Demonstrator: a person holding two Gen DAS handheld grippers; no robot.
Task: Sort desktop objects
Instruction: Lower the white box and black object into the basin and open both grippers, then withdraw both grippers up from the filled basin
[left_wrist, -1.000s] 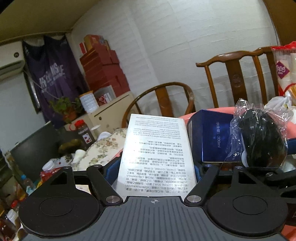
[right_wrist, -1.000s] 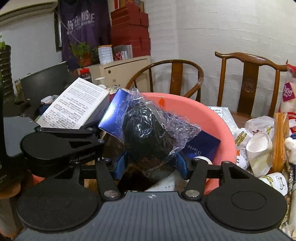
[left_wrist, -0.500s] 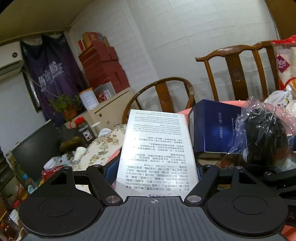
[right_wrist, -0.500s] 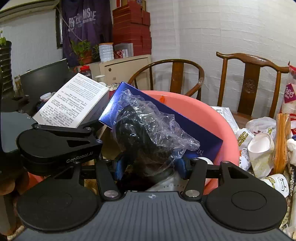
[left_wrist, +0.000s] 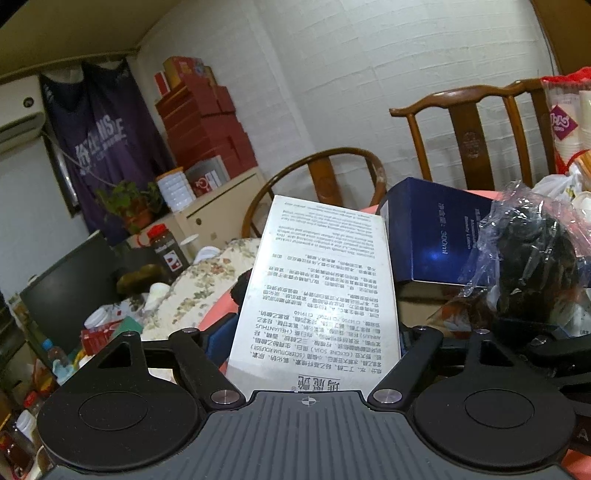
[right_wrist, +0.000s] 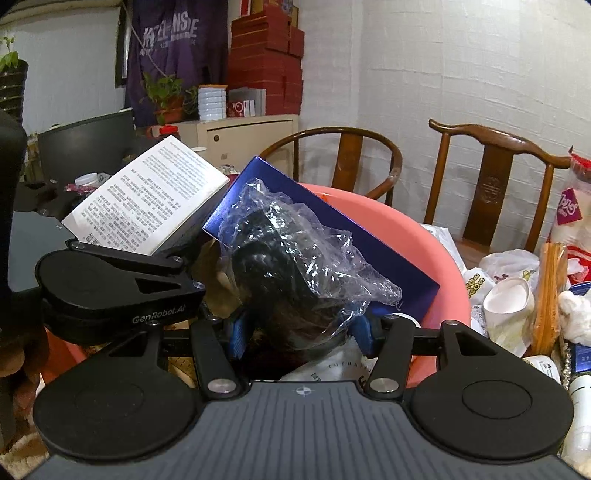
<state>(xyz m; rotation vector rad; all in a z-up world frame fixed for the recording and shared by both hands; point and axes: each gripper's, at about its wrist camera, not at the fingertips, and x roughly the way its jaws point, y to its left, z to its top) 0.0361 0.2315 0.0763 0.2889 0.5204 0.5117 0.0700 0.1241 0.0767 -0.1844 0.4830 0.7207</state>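
Left hand-held gripper (left_wrist: 314, 332) clamping a white printed box (left_wrist: 317, 295), right hand-held gripper (right_wrist: 301, 328) clamping a black item in clear plastic (right_wrist: 291, 266), pink basin (right_wrist: 424, 240) holding a blue box (right_wrist: 369, 240), wooden chairs (right_wrist: 487, 177) behind

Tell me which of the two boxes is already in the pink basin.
The dark blue box: it lies inside the pink basin, while the white printed box is held in the left gripper.
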